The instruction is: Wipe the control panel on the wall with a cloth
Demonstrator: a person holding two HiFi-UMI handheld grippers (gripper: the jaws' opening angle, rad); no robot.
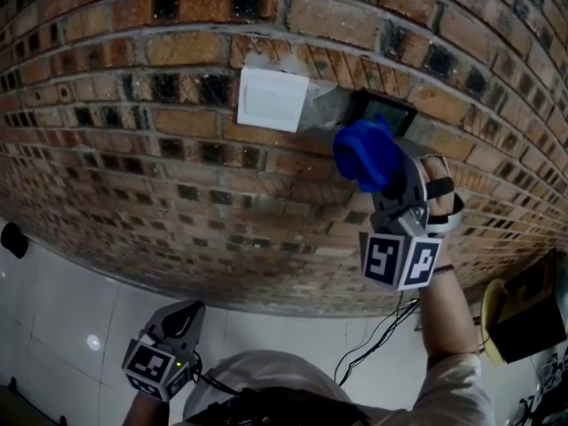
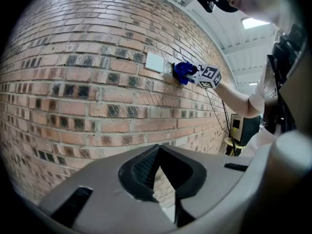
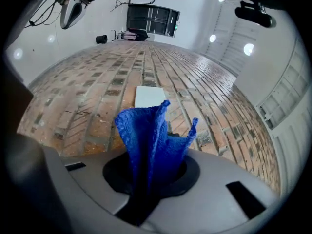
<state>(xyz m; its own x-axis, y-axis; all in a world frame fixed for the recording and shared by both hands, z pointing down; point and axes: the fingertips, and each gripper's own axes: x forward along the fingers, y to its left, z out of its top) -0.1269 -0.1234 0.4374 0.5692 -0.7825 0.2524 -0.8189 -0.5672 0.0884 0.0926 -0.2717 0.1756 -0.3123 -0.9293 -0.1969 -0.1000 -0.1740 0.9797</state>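
A dark control panel point(image 1: 384, 112) is set in the brick wall point(image 1: 133, 149), just right of a white blank plate point(image 1: 272, 98). My right gripper point(image 1: 380, 169) is shut on a bunched blue cloth point(image 1: 365, 152), which is held against the wall at the panel's lower left corner. In the right gripper view the cloth point(image 3: 151, 130) stands up out of the jaws and hides most of the panel, with the white plate point(image 3: 149, 96) behind it. My left gripper point(image 1: 182, 319) hangs low near the floor, shut and holding nothing, away from the wall panel; its own view shows the jaws point(image 2: 158, 172) pointing along the bricks.
A yellow stool point(image 1: 493, 322) with a dark box point(image 1: 525, 313) on it stands at the right by the wall's foot. A black cable point(image 1: 377, 335) trails down the wall to the white tiled floor. A small black object point(image 1: 13, 238) lies at far left.
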